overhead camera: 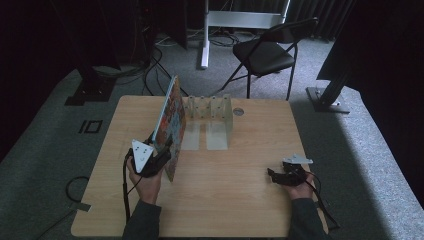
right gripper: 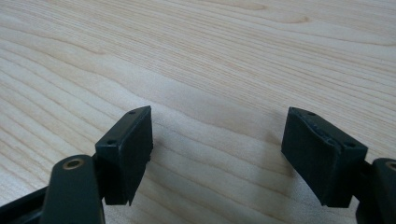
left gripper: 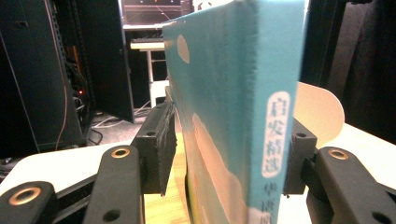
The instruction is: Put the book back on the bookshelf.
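Book [overhead camera: 170,117] stands on edge before the clear rack [overhead camera: 212,116], left hand-held gripper [overhead camera: 159,155] loosened around its spine; right hand-held gripper [right gripper: 217,154] rests open and empty on the bench [overhead camera: 240,200].

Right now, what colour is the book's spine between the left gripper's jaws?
Teal book spine with a white label; clearest in the left gripper view.

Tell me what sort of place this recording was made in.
Probably a lab or studio set up for recording, not a home. A bare wooden table stands on grey carpet among black curtains, with cables across the floor, a folding chair, and dark equipment racks behind.
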`<state>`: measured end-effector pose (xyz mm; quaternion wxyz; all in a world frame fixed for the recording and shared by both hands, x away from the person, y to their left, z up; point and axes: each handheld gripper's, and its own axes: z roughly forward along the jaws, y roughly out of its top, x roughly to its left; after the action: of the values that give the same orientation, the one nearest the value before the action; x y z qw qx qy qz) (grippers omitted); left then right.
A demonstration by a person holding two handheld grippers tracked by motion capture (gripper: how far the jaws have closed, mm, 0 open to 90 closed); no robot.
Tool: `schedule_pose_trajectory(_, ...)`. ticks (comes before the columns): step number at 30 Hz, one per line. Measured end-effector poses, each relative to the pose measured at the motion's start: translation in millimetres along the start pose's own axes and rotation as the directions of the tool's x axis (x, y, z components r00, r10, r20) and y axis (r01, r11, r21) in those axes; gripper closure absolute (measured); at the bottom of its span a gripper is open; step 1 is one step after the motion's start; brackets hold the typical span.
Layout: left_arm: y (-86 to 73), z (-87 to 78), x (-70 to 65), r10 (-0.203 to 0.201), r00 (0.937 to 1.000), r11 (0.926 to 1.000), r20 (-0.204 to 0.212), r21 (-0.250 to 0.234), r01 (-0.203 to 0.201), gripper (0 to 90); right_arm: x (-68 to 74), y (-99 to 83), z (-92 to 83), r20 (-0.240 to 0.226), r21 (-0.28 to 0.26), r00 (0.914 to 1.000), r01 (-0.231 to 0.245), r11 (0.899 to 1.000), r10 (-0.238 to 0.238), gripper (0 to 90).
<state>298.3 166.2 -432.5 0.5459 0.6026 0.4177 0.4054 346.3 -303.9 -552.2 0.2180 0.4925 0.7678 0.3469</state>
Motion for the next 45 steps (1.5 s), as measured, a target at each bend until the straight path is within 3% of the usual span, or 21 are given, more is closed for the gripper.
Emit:
schedule_pose_trajectory(18, -5.3, -10.8, 7.5, 0.023, 0.9931, 0.9992, 0.115, 0.030, -0.026, 43.5, 0.0, 0.0, 0.0, 0.000, 0.000, 1.0000, 0.000, 1.000, 0.000, 24.6)
schedule_pose_trajectory(30, -21.4, -17.8, 12.4, 0.021, 0.9910, 0.9974, 0.132, 0.065, -0.030, 43.5, 0.0, 0.0, 0.0, 0.000, 0.000, 1.0000, 0.000, 1.000, 0.000, 24.6)
schedule_pose_trajectory(38, -21.6, -21.8, 11.8, 0.051, 0.9835, 0.9939, 0.174, 0.088, -0.067, 43.2, 0.0, 0.0, 0.0, 0.000, 0.000, 1.0000, 0.000, 1.000, 0.000, 24.6)
schedule_pose_trajectory(45, -30.5, -27.5, 16.3, 0.043, 0.9800, 0.9919, 0.194, 0.109, -0.065, 42.9, 0.1, 0.0, 0.0, 0.000, 0.000, 1.0000, 0.000, 1.000, 0.000, 24.5)
